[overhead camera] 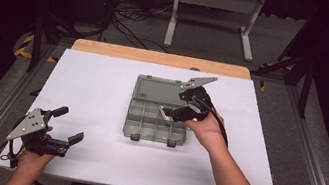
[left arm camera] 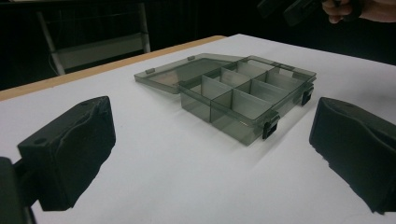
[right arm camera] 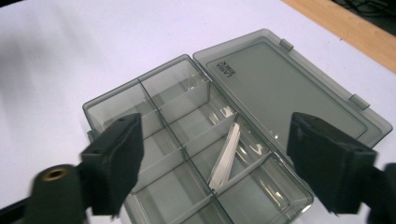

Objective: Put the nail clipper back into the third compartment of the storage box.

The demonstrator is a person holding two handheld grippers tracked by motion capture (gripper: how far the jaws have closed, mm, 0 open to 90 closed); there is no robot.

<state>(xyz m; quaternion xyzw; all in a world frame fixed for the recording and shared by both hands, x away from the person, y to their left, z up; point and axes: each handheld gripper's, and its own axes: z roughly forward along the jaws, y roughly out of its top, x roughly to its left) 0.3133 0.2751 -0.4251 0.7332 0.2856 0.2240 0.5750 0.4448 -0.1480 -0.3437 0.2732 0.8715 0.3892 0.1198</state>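
Translucent grey plastic compartment box (overhead camera: 156, 121) sits mid-table on the white tabletop (overhead camera: 101, 92), lid flat open behind it. A thin silvery metal strip (right arm camera: 226, 156) lies tilted across one compartment's divider. Right gripper (overhead camera: 173, 112) hovers over the box, jaws apart, empty. Left gripper (overhead camera: 68, 124) near the front-left edge, jaws wide, empty.

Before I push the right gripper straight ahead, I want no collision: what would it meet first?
Probably the white strip lying in a compartment of the open organizer box. The right gripper hangs open above the box, its fingers either side of the strip. Depth is unclear, so a divider might come first.
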